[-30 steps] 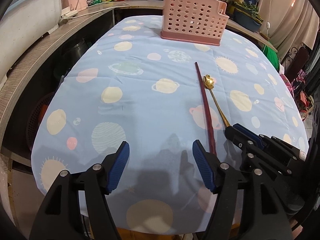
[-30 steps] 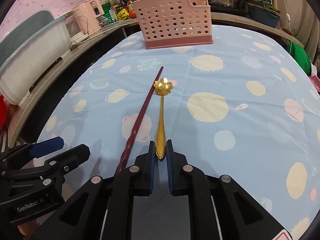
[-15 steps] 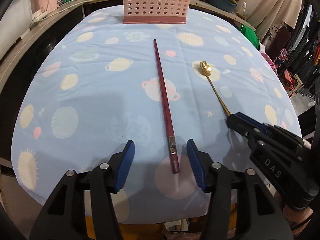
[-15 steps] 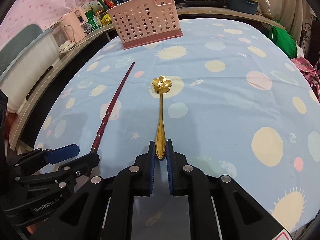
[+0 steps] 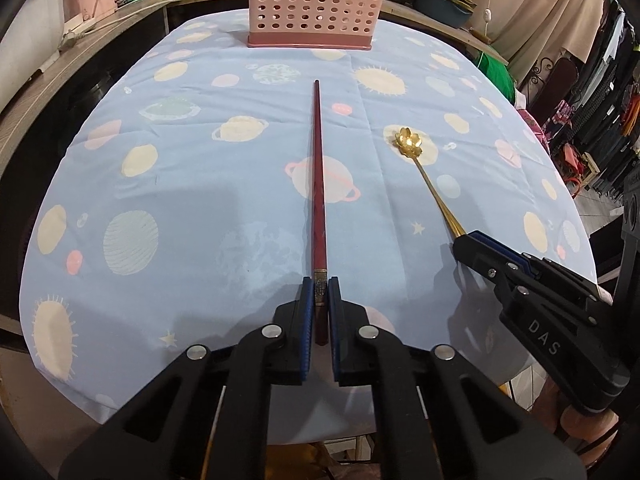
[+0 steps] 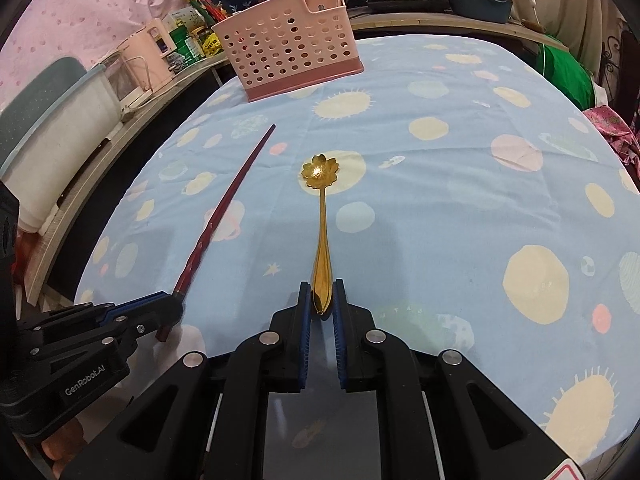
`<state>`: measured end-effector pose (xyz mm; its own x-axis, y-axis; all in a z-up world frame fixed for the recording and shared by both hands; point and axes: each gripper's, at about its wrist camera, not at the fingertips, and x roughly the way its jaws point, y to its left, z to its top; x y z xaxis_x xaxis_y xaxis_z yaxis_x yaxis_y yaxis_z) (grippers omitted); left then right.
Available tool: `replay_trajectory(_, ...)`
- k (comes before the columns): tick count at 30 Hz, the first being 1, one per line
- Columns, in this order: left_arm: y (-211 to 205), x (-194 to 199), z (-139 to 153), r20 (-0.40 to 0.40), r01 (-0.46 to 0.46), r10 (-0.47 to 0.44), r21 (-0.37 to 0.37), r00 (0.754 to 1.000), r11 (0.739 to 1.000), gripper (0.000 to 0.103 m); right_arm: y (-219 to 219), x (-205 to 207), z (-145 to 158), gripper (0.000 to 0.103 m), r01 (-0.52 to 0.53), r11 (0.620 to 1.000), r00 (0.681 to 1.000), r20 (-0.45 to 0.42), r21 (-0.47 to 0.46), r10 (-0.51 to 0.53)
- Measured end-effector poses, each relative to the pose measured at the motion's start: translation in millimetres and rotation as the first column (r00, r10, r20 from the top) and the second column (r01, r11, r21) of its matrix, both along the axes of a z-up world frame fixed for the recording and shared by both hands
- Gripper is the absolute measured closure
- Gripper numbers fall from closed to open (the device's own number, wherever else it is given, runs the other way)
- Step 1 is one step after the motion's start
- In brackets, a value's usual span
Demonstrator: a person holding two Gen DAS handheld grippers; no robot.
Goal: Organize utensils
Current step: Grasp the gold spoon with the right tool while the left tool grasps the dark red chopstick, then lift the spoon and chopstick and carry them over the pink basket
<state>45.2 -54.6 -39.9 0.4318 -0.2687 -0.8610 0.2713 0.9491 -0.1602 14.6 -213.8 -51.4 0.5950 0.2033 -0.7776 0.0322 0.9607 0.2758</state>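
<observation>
A dark red chopstick (image 5: 319, 184) lies lengthwise on the blue planet-print tablecloth (image 5: 180, 184); my left gripper (image 5: 320, 286) is shut on its near end. It also shows in the right wrist view (image 6: 228, 204), with the left gripper (image 6: 168, 306) at its near end. A gold spoon with a flower-shaped bowl (image 6: 322, 216) lies to the right of the chopstick; my right gripper (image 6: 322, 294) is shut on its handle end. The spoon (image 5: 424, 172) and right gripper (image 5: 466, 240) show in the left wrist view. A pink perforated utensil basket (image 5: 314, 4) stands at the table's far end.
A wooden counter (image 5: 48, 76) runs along the left with a white tub (image 6: 52, 140), pink appliances and jars. Pots and a planter (image 6: 476, 0) stand behind the basket. Clothes racks (image 5: 608, 92) are at the right, beyond the table edge.
My left gripper has moved forward and closed on the chopstick's near end; it was open half a second ago. The right gripper still holds the spoon handle.
</observation>
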Motion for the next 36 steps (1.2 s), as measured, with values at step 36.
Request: replay_trajectory(36, 50, 54, 149, 0.302, -0.136, 0.162, -0.106, 0.94, 0.985, 0.096, -33, 39, 106, 0.101, 0.056, 0.995, 0.974, 0.213, 0.078, -0.072)
